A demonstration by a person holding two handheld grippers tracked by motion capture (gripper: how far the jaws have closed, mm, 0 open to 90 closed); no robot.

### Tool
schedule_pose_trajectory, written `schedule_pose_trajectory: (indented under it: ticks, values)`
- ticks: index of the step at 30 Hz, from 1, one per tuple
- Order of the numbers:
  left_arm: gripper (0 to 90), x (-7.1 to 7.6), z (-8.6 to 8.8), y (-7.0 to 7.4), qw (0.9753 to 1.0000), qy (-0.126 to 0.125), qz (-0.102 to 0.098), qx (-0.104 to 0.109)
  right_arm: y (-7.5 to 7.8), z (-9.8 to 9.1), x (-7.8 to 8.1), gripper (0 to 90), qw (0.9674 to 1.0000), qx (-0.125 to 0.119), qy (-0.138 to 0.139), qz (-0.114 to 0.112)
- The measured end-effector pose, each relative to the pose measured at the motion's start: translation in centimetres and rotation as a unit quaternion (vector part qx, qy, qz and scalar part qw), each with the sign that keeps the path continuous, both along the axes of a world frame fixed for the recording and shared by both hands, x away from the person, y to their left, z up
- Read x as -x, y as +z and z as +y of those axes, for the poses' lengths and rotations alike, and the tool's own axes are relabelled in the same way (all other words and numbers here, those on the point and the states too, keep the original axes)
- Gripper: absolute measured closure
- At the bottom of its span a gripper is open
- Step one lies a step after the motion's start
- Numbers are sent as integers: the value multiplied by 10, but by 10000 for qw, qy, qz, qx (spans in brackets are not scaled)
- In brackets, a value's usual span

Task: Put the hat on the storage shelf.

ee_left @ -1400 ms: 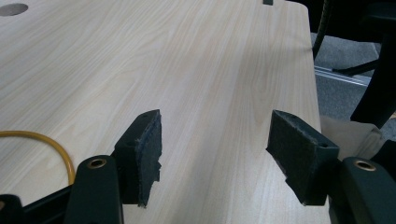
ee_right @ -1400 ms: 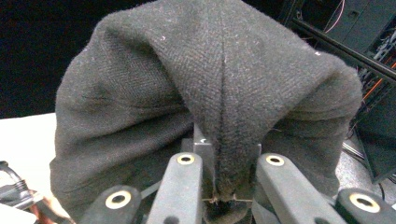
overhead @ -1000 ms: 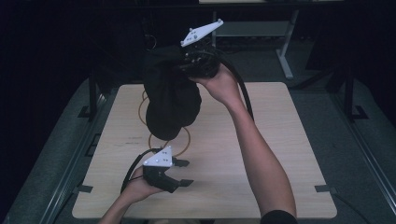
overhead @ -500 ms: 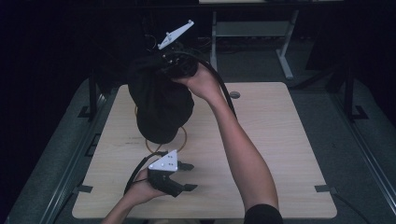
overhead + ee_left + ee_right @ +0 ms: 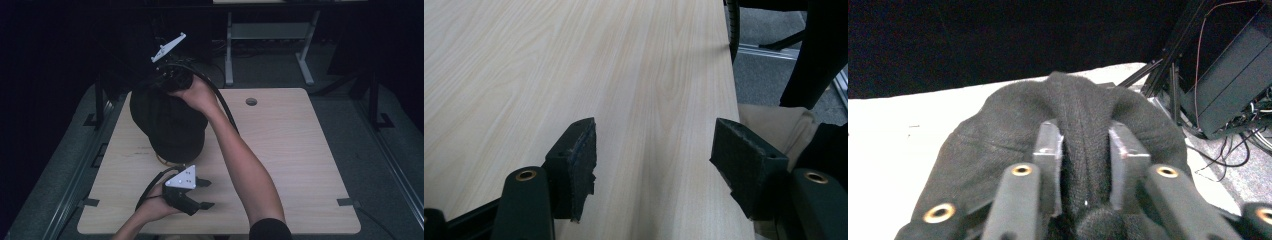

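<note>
One person is working at one light wooden table (image 5: 300, 165), with two grippers in hand. At the left of the high view, the left gripper (image 5: 205, 194) is resting low on the near part of the table, one grey three-cornered plate on top and one black cable looping behind it. In the left gripper view its two padded jaws are standing wide apart over bare wood grain, with nothing between them and nothing touching the pads.

Just beyond it, one black knitted cloth item (image 5: 167, 125), looking like a beanie, is hanging as a rounded bundle over the left half of the table, its lower end sitting on or just above one thin ring (image 5: 162, 161) of light wood or wire, most of which is hidden beneath the cloth.

Further right and higher, the right gripper (image 5: 172, 80) is pointing down at the top of the cloth, with one grey plate sticking up behind it. In the right gripper view a raised fold of the knit is lying between the two jaws, and the jaws have just been opening; whether the pads are pressing the fold is hard to tell, though the cloth is bunching up between them.

One round hole (image 5: 251, 101) is showing in the far part of the tabletop, well apart from everything else.
</note>
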State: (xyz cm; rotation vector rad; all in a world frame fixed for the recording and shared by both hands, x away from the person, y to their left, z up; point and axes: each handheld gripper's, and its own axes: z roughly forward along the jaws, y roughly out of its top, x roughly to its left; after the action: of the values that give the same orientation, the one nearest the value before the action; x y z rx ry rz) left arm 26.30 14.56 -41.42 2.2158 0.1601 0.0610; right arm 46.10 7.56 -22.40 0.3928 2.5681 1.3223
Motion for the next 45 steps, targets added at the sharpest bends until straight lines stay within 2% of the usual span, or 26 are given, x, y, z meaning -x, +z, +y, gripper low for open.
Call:
schedule_pose_trajectory:
  ticks: [3, 7, 11, 17, 19, 23, 26, 29, 34, 41, 45]
  values:
    - [342, 1, -1, 0, 10000, -10, 20, 44, -4, 0, -2, 543, 9999, -12, -65, 125]
    - [343, 1, -1, -1, 10000, -16, 28, 45, -8, -6, -2, 511, 9996, -207, -36, 164]
    - [342, 1, -1, -1, 10000, -31, 25, 37, -10, -9, -1, 488, 9996, -253, -33, 154]
    - [341, 5, 1, -1, 10000, -25, 14, 66, -6, -16, 5, 383, 9985, -543, 10, 78]
    - [341, 6, 1, -1, 10000, -32, -5, 77, -4, -22, 8, 379, 9975, -697, 16, 76]
    - [338, 5, 1, 0, 10000, -13, -24, 95, -1, -35, 14, 360, 9974, -722, -33, 26]
    - [334, 4, 2, 0, 9999, 4, -57, 98, -1, -46, 19, 350, 9971, -756, -93, 94]
    - [327, 3, 2, -1, 9999, 35, -70, 110, -1, -57, 20, 335, 9971, -745, -132, 24]
    - [308, 2, 2, -2, 9999, 102, -47, 96, 1, -74, 25, 322, 9957, -896, -230, 34]
    - [289, 0, 3, -2, 9997, 188, -55, 124, -1, -98, 31, 310, 9956, -857, -388, 40]
    - [279, 0, 4, -3, 9994, 289, 26, 173, -4, -109, 34, 304, 9954, -837, -463, 61]
